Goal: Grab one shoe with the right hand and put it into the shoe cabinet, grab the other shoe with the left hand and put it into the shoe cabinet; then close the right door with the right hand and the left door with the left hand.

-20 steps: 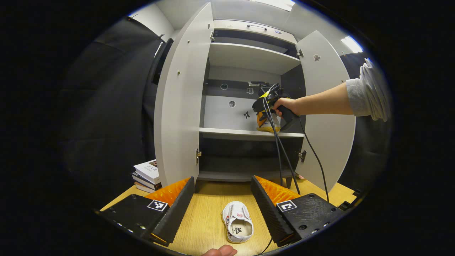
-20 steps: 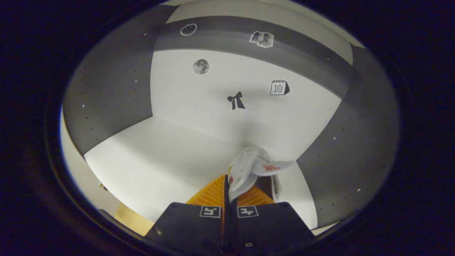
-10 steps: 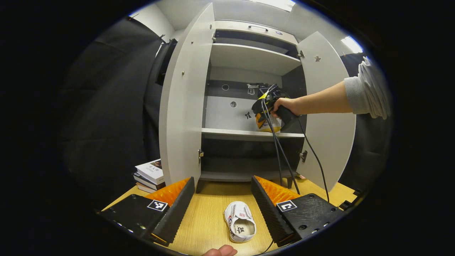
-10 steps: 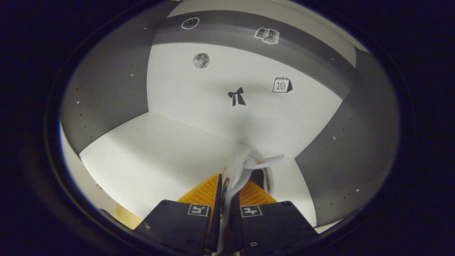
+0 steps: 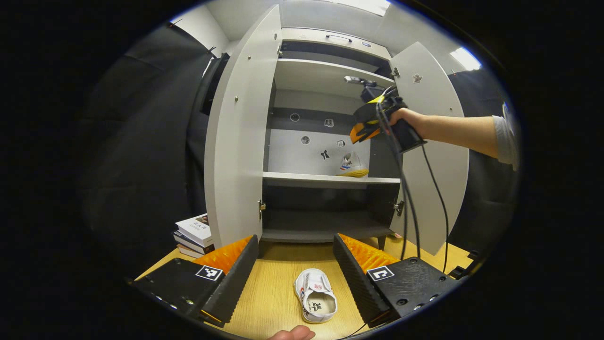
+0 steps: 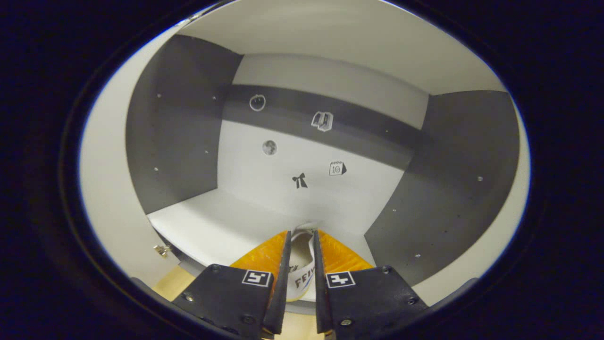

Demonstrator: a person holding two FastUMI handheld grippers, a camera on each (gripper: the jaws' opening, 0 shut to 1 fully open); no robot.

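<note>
A white shoe lies on the wooden table between the widely spread fingers of my open left gripper. The second white shoe rests at the right end of the cabinet's middle shelf. A hand holds my right gripper above and in front of that shoe, clear of it. In the right gripper view, the right gripper stands open by a narrow gap. The shelved shoe shows through that gap, farther off on the shelf.
Both cabinet doors stand open, the left door and the right door. A stack of books sits on the table beside the left door. Cables hang from the right gripper in front of the lower cabinet. Small stickers mark the back wall.
My right gripper has let go of the shoe, left it on the middle shelf, and pulled back and upward. The left gripper and the table shoe have barely moved.
</note>
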